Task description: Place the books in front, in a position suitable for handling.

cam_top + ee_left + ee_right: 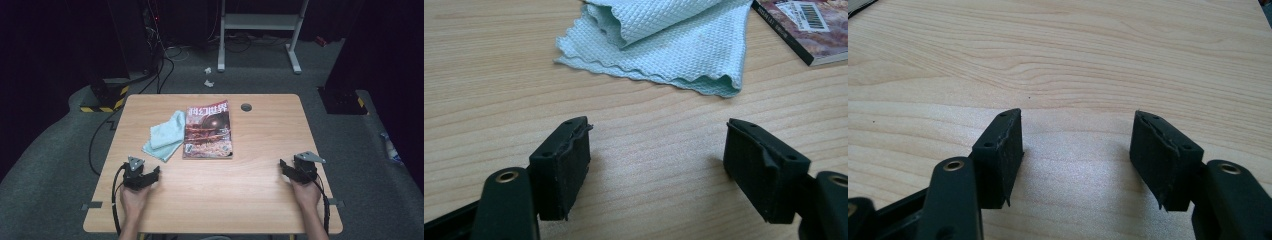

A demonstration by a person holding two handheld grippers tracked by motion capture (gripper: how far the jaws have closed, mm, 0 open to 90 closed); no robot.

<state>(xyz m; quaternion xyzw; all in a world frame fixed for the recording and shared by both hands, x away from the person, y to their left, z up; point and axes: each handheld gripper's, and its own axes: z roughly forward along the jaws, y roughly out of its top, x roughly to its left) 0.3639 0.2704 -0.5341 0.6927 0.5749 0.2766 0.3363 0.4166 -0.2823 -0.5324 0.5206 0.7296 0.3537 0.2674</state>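
Observation:
A magazine (208,130) with a red cover lies flat near the middle of the wooden table (260,190). A light blue cloth (165,136) sits crumpled against its left edge. My left gripper (145,176) rests on the table at the near left, open, with bare wood between its jaws. In the left gripper view, the left gripper (656,150) faces the cloth (664,45) a short way ahead, with a corner of the magazine (809,25) at the upper right. At the near right, my right gripper (289,169) stands open over bare wood. The right gripper (1075,145) holds nothing.
A small grey round cap (246,106) sits in the tabletop near the far edge. Beyond the table lie grey carpet, black cables (162,70), a white desk frame (260,30) and yellow-black striped bases (105,95). A person's hands hold both grippers near the front edge.

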